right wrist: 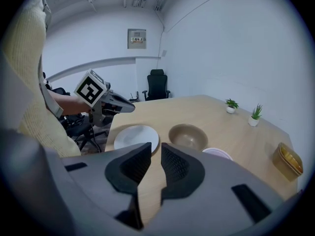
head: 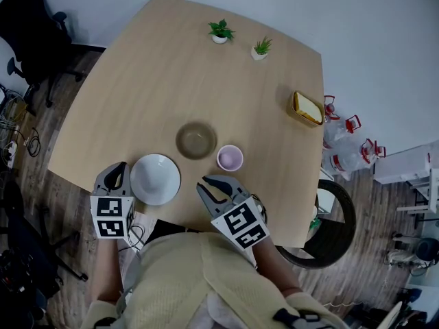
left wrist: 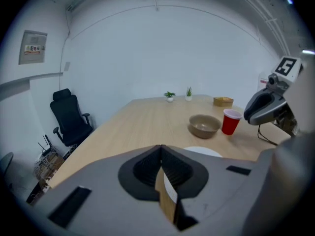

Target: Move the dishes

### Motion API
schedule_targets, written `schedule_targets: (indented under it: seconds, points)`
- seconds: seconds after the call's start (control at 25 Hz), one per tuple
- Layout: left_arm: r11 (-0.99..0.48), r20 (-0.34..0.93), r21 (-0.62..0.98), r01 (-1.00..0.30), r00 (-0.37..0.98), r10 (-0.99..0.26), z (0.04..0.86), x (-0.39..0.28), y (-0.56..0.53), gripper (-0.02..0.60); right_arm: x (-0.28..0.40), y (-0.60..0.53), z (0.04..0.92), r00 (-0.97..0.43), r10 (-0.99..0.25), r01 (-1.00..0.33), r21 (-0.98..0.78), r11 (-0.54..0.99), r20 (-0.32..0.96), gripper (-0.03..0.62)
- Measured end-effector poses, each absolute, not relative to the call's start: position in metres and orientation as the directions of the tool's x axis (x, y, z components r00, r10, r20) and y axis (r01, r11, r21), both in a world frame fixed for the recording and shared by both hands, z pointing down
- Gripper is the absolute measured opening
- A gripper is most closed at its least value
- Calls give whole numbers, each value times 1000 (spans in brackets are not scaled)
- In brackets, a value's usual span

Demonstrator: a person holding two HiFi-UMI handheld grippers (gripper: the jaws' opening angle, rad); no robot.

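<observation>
The white plate (head: 156, 179) is lying flat at the near edge of the tabletop (head: 171, 74), right in front of the person. The brown bowl (head: 196, 140) is sitting just beyond it, and the red cup (head: 230, 157) is standing upright just beside the bowl. All three are resting free of any grip, so the moving of the dishes looks either not begun or between steps.

The left tool (head: 118, 175) is hanging just beside the plate's left rim, apart from it, with its jaws pressed together on nothing. They would likely need spreading before they could take the thin rim. The right tool (head: 216, 187) is hovering at the plate's other side, near the cup, its jaws standing a little apart with only bare wood showing between them. With one tool flanking each side, the person seems to be readying for the nearest dish.

Farther off, two small potted plants (head: 220, 31) are standing at the far edge. A yellow tray (head: 306, 108) is sitting by the right edge, well apart from the dishes.
</observation>
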State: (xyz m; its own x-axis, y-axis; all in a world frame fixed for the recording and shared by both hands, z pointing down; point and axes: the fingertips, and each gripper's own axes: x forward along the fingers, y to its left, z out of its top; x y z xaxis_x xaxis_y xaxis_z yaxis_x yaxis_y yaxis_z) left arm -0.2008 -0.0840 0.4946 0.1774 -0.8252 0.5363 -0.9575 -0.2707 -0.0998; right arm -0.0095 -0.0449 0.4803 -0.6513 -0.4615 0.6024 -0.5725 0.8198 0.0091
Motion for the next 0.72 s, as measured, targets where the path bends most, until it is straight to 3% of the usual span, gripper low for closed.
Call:
schedule_targets:
  seconds: [0.32, 0.72]
  points:
    - [-312, 418, -46, -949, 266, -869, 450, -183, -91, 15, 1, -53, 465, -644, -513, -614, 18, 789, 567, 64]
    - [-327, 387, -50, -944, 284, -877, 430, -168, -96, 15, 21, -67, 437, -635, -611, -697, -8, 718, 474, 15]
